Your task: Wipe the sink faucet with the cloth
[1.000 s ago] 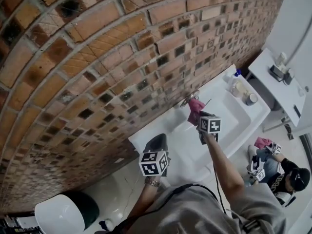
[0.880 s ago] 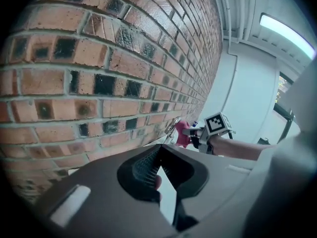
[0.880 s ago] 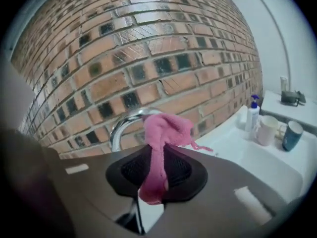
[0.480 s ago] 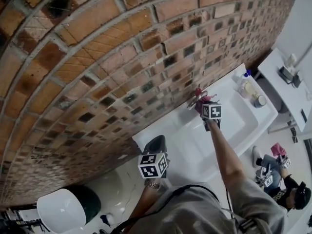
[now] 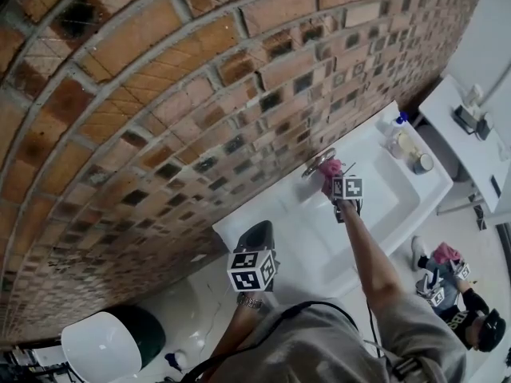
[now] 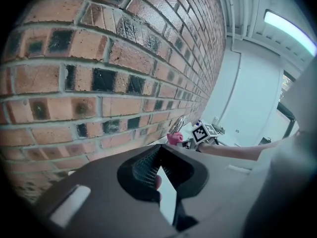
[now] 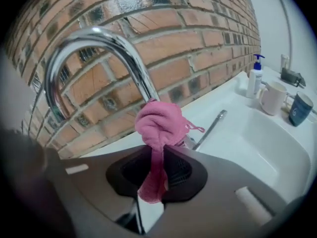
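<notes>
The brick wall (image 5: 160, 118) stood directly behind the faucet, and the white sink (image 7: 257, 148) spread below and in front of it, so the only open approach to the faucet was from the front. The curved chrome faucet (image 7: 94, 34) rose from the sink's back ledge, with its spout arching forward over the basin. The right gripper (image 7: 157, 167) was reached out to the faucet, probably so the cloth could be rubbed along the neck. The left gripper (image 6: 159, 165) hung well back from the faucet, near the sink's front edge, seemingly parked out of the way because the wipe needed only 1 tool. The right gripper's jaws were pinched on the pink cloth (image 7: 159, 123). A thin tail of it ran down between them, and the bunched head stood above the tips, pressed against the lower part of the faucet's neck just above the base. That bunching appeared to give a soft pad for rubbing the metal. The left gripper's jaws were drawn together at the tips with nothing between them, and it touched nothing. The slim lever (image 7: 212, 125) stuck out from the faucet's base just beside the cloth and could be knocked during the wipe. A soap bottle (image 7: 255, 78), a white mug (image 7: 273, 99) and a dark blue mug (image 7: 300, 110) sat well apart from the faucet along the ledge.
</notes>
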Tool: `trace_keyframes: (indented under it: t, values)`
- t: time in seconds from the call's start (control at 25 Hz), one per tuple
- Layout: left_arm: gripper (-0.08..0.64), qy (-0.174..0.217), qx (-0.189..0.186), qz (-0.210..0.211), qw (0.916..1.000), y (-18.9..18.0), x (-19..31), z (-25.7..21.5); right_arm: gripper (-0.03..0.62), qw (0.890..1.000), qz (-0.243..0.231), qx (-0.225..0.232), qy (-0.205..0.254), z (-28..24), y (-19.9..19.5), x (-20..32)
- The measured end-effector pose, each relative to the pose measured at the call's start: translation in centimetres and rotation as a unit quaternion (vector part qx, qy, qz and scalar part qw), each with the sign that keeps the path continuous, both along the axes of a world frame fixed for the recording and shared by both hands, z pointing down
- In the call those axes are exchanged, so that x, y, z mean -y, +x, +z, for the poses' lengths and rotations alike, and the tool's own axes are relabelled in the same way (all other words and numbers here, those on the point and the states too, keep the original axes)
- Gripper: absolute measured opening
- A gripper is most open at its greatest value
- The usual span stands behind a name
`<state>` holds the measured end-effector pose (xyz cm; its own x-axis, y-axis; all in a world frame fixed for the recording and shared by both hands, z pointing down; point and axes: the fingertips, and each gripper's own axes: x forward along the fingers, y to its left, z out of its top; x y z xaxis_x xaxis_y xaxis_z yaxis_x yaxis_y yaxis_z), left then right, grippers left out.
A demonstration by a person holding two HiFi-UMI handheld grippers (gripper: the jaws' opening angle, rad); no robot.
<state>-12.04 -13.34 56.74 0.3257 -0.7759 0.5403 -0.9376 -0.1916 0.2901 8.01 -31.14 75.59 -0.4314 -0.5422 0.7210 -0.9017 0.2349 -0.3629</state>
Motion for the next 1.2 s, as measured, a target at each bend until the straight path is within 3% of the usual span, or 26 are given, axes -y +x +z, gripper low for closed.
trace_keyframes:
  t: [0.24, 0.44, 0.56, 0.64, 0.8, 0.88, 0.96, 1.08, 1.2]
  values:
    - [0.02, -0.003, -0.001, -0.002, 1.0, -0.3, 0.2, 0.3, 0.069, 0.991, 0.079, 0.027, 0.102, -6.9, 3.3, 2.9]
    - [0.02, -0.002, 0.002, 0.004, 1.0, 0.3, 0.0, 0.0, 0.069, 0.996, 0.073, -0.001, 0.059, -2.7, 3.1, 3.7]
    - [0.02, -0.001, 0.005, 0.003, 1.0, 0.2, 0.1, -0.1, 0.069, 0.996, 0.075, 0.016, 0.043, -1.2, 2.2, 2.3]
    - [0.02, -0.003, 0.007, 0.0, 1.0, 0.0, 0.1, 0.0, 0.069, 0.998, 0.058, 0.03, 0.014, 0.7, 0.7, 0.7]
    - [0.02, 0.001, 0.007, 0.004, 1.0, 0.5, -0.2, -0.4, 0.069, 0.997, 0.028, 0.017, -0.074, 4.8, -0.3, -4.4]
    - [0.02, 0.004, 0.009, 0.005, 0.9999, 0.6, -0.4, -0.6, 0.069, 0.998, 0.03, 0.033, -0.047, 3.1, -0.1, -5.2]
    - [0.019, 0.005, 0.012, 0.002, 0.9999, 0.1, -0.3, -0.6, 0.069, 0.998, 0.05, 0.044, 0.014, -0.6, 1.2, -4.0]
    - [0.02, 0.003, 0.012, -0.003, 0.9999, -0.3, -0.3, -0.3, 0.069, 0.985, 0.128, 0.045, 0.102, -5.2, 5.8, -0.9]
    - [0.02, 0.005, 0.011, 0.0, 0.9999, 0.1, -0.3, -0.4, 0.069, 0.972, 0.203, 0.026, 0.116, -5.2, 10.4, 0.7]
